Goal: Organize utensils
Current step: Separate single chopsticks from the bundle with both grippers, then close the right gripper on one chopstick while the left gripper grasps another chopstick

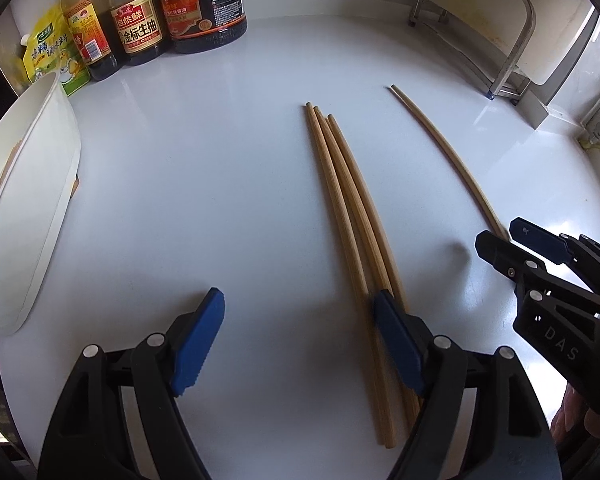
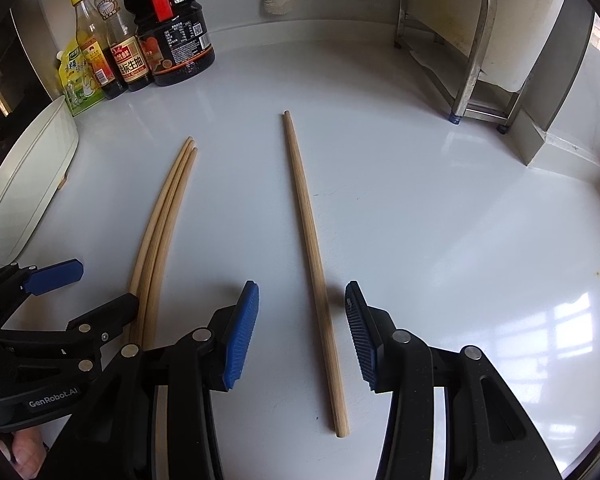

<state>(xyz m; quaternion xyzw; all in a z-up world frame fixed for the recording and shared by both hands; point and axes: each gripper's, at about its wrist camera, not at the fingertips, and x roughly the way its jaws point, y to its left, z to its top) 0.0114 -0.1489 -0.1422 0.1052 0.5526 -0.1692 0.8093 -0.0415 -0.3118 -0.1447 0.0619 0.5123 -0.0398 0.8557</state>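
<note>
Left wrist view: the left hand-held gripper [image 1: 298, 338] gapes wide and empty above the glossy white bench [image 1: 220, 200], its right pad over three bundled wooden chopsticks [image 1: 342, 200].

Right wrist view: the right hand-held gripper [image 2: 302, 336] stands partly open, straddling a single wooden chopstick [image 2: 312, 264] without touching it.

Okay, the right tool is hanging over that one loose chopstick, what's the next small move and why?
Probably lower the right tool and close it on the single chopstick. The stick already lies between its open pads, untouched, flat on the counter, apart from the three chopsticks by the left tool. The white container looks like its likely destination.
</note>
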